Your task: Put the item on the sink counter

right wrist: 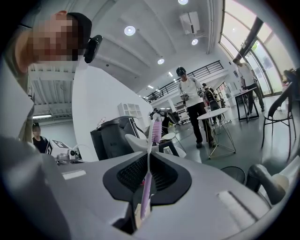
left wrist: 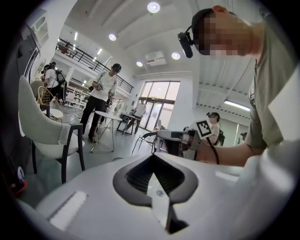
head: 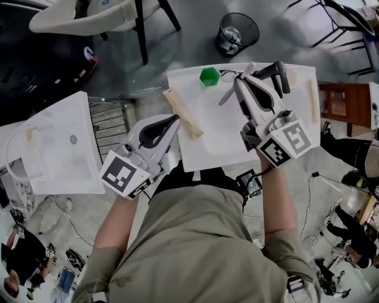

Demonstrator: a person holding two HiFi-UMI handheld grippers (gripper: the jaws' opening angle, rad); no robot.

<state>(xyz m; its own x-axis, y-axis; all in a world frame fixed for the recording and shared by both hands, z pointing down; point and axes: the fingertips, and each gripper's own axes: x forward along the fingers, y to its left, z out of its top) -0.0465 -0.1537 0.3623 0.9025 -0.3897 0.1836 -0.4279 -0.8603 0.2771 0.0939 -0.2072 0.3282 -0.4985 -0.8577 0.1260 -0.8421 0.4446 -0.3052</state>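
A pale purple toothbrush [right wrist: 146, 178] stands upright between the jaws of my right gripper [right wrist: 149, 161], which is shut on its handle, bristle head [right wrist: 155, 131] uppermost. From above, the right gripper [head: 238, 84] hovers over the white table [head: 219, 142], and the toothbrush [head: 227, 97] pokes out to the left of its tip. My left gripper [head: 175, 121] is shut and holds nothing, at the table's left edge; its jaws [left wrist: 153, 159] meet with no gap. The white sink counter [head: 77, 112] lies further left, apart from both grippers.
On the table are a green cup [head: 209, 76], a wooden block [head: 183, 112] and a wooden stick [head: 312, 92]. A wire rack [head: 109, 121] fills the gap between counter and table. A black bin [head: 237, 32] and a chair [head: 100, 15] stand beyond. People stand in the room.
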